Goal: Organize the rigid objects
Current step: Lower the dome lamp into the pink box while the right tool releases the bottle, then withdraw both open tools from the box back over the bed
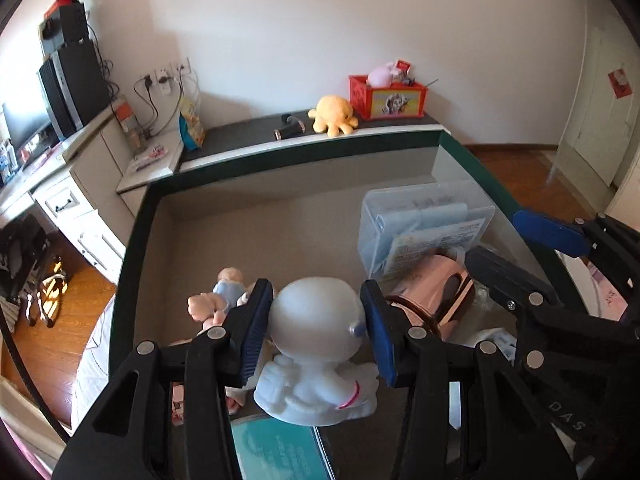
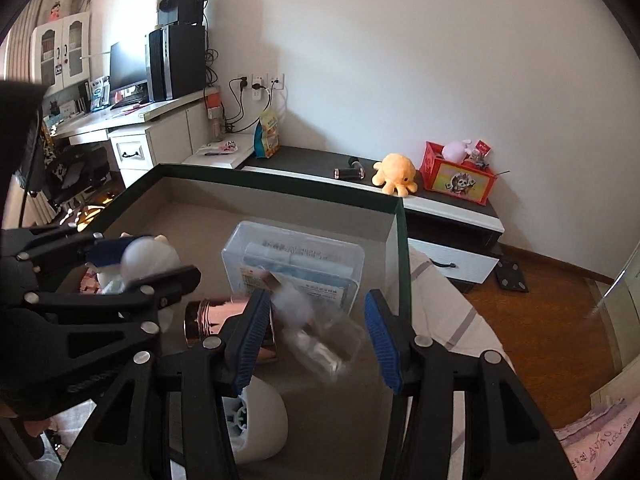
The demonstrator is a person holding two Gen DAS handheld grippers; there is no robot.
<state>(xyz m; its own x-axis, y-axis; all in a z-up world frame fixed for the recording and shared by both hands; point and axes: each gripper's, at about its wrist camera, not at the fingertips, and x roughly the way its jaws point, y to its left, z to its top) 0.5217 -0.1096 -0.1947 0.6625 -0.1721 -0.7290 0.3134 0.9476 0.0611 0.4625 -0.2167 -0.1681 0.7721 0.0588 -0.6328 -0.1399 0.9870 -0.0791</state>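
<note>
My left gripper (image 1: 316, 330) clamps the white moulded astronaut figurine (image 1: 316, 344) by its smooth round helmet; rigid, light, slippery there. My right gripper (image 2: 316, 340) holds a blurred clear plastic packet (image 2: 320, 340).

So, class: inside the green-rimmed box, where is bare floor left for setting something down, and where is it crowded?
Free: the back strip of the box behind the clear plastic case, and the back left corner beyond the small dolls. Crowded: the near side, where the white astronaut figure, the rose-gold cup and the case sit close together.
</note>
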